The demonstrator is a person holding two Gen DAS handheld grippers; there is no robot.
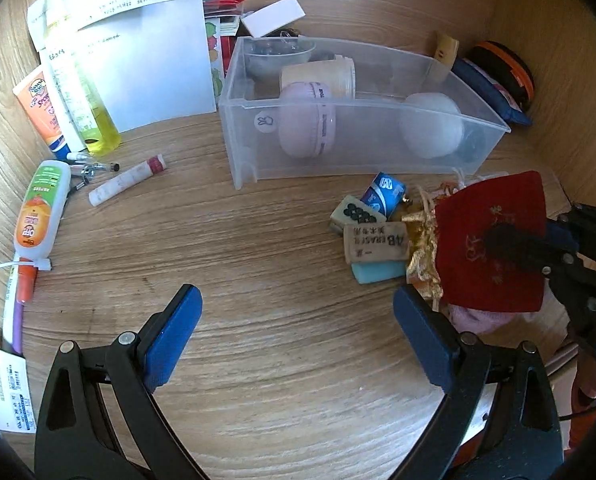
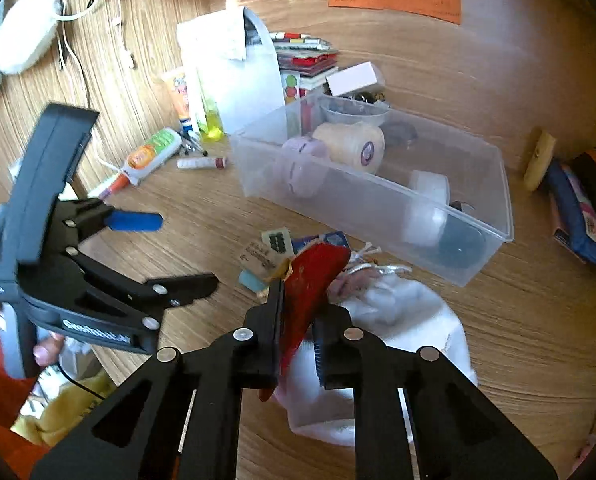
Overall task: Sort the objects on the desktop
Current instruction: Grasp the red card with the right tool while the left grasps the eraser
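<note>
right gripper (image 2: pixel 298 320): jaws closed tight on the red pouch (image 2: pixel 313 292), pinching the cloth between the pads
left gripper (image 1: pixel 298 344): jaws spread wide over bare desk (image 1: pixel 278 380), nothing between the blue pads (image 1: pixel 170 344)
red pouch: held up off the desk in front of the clear bin (image 1: pixel 357 120), just above a white cloth bag (image 2: pixel 397 320) and a gold drawstring bag (image 1: pixel 423 264)
clear bin: open-topped, standing mid-desk; holds a lilac round case (image 1: pixel 305 120), a cream cup (image 1: pixel 321 76) lying on its side, a white round case (image 1: pixel 431 124) and a small bowl (image 1: pixel 278 54)
small pile: mahjong tile (image 1: pixel 355 212), eraser (image 1: pixel 375 246), teal block (image 1: pixel 377 272) and blue mini can (image 1: pixel 383 194), touching one another just left of the pouch
left edge of desk: orange-label bottle (image 1: pixel 38 212), sunscreen tube (image 1: pixel 40 112), yellow bottle (image 1: pixel 94 120), lip balm stick (image 1: pixel 128 180)
behind bin: papers (image 1: pixel 150 60) leaning upright, a white box (image 1: pixel 274 16)
</note>
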